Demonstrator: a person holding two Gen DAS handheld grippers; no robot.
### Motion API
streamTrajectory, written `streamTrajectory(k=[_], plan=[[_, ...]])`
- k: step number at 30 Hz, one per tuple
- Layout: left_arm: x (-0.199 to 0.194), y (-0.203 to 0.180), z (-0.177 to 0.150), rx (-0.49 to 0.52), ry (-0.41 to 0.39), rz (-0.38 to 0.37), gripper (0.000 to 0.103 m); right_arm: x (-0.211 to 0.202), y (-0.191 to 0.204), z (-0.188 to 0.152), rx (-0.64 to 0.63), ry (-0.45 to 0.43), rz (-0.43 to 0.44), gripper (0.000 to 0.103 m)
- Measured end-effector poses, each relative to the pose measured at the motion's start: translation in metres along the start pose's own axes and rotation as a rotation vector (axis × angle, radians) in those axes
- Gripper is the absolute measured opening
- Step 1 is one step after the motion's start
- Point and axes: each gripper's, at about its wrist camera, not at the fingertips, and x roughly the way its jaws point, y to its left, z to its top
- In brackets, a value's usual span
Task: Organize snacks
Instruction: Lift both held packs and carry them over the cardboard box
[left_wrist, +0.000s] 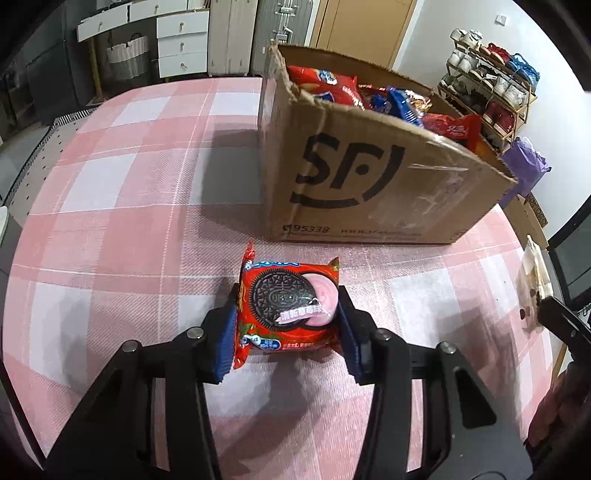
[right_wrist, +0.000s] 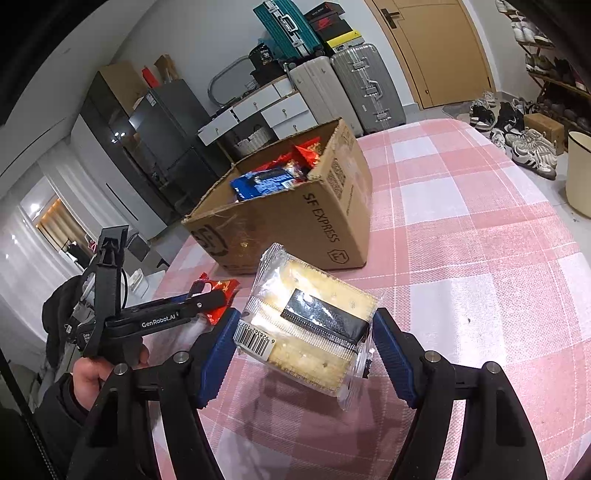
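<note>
From my left camera, the pink checked tablecloth (left_wrist: 122, 206) ran bare and wide to the left of the cardboard box (left_wrist: 369, 177), with the far table edge just behind the box's back corner. On the right the cloth ended near the box's right end, where a purple bag (left_wrist: 524, 166) and a shoe rack (left_wrist: 491, 92) stood beyond the table. My right camera showed more bare cloth stretching away to the right of the box, out to the table edge by the scattered shoes (right_wrist: 532, 147).

I had my left gripper (left_wrist: 286, 325) clamped on the red Oreo packet (left_wrist: 288, 314), blue pads pressing both sides, the packet just in front of the box's near wall and low over the cloth; I couldn't tell whether it still touched.

My right gripper (right_wrist: 306, 343) held the clear cracker packet (right_wrist: 310, 325) above the cloth, pads against both its ends, just short of the box's near corner. The person's left hand (right_wrist: 92, 373) showed beside it, gripping the other tool's handle.

The box stood open at the top and held red and blue snack bags (left_wrist: 332, 88) heaped close to the rim.
</note>
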Motion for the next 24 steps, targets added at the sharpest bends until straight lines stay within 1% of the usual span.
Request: streamTrajectory(k=[6,10,15,19,24], plan=[[-0.019,-0.006,-0.009,0.004,-0.017,-0.002,0.044,-0.008,0.006,-0.003,-0.006,-0.02,0.004,0.073],[-0.027,-0.013,-0.023,0.01,-0.022,-0.003,0.044,-0.013,0.009,-0.006,-0.006,-0.025,0.004,0.073],[-0.047,-0.015,-0.033,0.015,-0.049,0.0,0.044,-0.022,0.012,-0.006,-0.014,-0.041,-0.001,0.073],[-0.066,-0.015,-0.034,0.022,-0.077,0.005,0.044,-0.031,0.016,-0.002,-0.028,-0.061,-0.005,0.073],[-0.089,-0.015,-0.026,0.031,-0.11,0.016,0.044,-0.046,0.027,0.006,-0.06,-0.094,-0.01,0.073]])
